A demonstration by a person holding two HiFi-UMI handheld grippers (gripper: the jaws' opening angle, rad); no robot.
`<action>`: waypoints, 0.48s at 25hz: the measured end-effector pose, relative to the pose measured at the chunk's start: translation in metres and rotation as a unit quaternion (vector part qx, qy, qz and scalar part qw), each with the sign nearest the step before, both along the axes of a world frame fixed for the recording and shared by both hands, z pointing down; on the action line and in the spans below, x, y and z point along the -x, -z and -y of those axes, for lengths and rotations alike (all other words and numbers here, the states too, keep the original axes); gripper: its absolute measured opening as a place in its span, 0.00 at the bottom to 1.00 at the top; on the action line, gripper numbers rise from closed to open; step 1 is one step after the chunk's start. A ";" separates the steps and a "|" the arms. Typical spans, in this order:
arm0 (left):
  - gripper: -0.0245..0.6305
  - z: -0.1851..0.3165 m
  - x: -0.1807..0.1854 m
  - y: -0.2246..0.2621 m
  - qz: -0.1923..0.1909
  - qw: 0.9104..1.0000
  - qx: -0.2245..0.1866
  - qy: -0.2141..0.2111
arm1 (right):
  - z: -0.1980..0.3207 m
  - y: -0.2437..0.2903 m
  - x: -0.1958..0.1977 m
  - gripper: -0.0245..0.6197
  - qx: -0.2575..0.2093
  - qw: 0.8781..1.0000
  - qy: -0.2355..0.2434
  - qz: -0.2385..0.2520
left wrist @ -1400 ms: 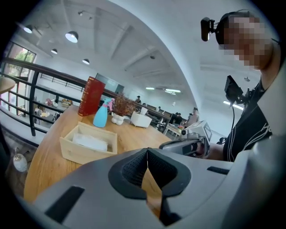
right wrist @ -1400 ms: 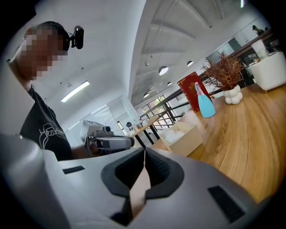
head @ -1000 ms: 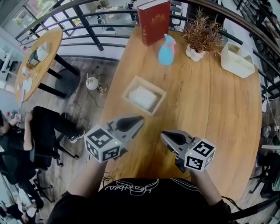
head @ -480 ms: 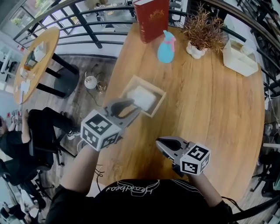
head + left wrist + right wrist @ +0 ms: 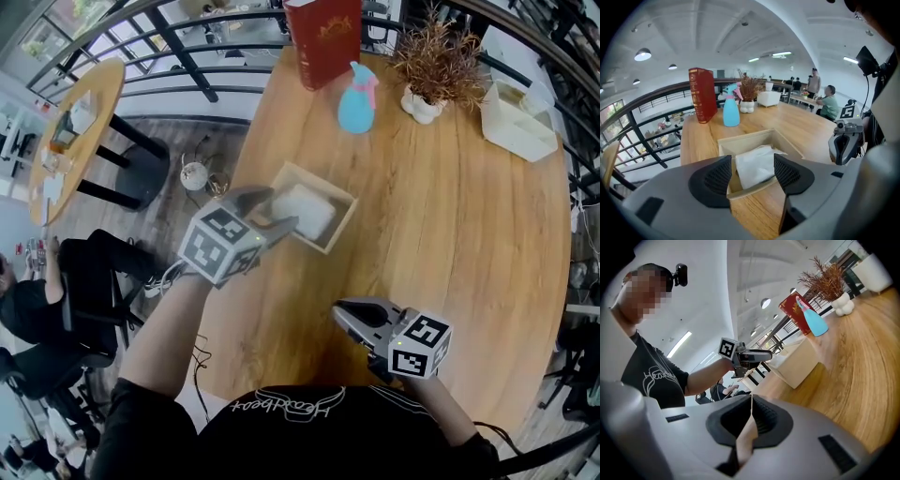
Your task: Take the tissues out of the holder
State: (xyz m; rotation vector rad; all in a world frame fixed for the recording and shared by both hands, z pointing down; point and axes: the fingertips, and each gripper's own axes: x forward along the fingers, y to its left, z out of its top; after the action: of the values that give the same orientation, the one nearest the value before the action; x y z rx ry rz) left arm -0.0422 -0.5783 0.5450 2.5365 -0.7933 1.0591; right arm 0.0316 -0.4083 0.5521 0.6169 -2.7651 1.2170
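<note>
I am opening the jaws of my left gripper (image 5: 272,210) wide. A second ago they were pressed together and hanging back by the near edge of the table (image 5: 450,253); now I am reaching them over the near rim of the holder (image 5: 343,221), with nothing between the pads yet. To me that means the approach is done and the grab itself is coming: I am lining the spread pads up on either side of the tissues (image 5: 754,164). My right gripper (image 5: 349,315) is waiting near the table's near edge with its jaws closed on nothing. The tissues are sitting inside the open-topped pale wooden holder, close to the table's left edge. They are showing as a white, soft, slightly rumpled stack lying below the rim, and the top sheet is curling up against the near wall.
</note>
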 end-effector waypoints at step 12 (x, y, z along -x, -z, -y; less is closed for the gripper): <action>0.39 0.006 0.002 -0.026 0.086 0.992 0.085 -0.043 | -0.010 -0.005 0.015 0.07 0.010 1.000 0.016 0.003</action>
State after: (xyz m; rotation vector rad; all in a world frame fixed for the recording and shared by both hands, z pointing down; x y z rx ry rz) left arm -0.0437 -0.5847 0.5713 2.3789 -0.6103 1.3279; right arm 0.0170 -0.3982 0.5569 0.5662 -2.7537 1.2414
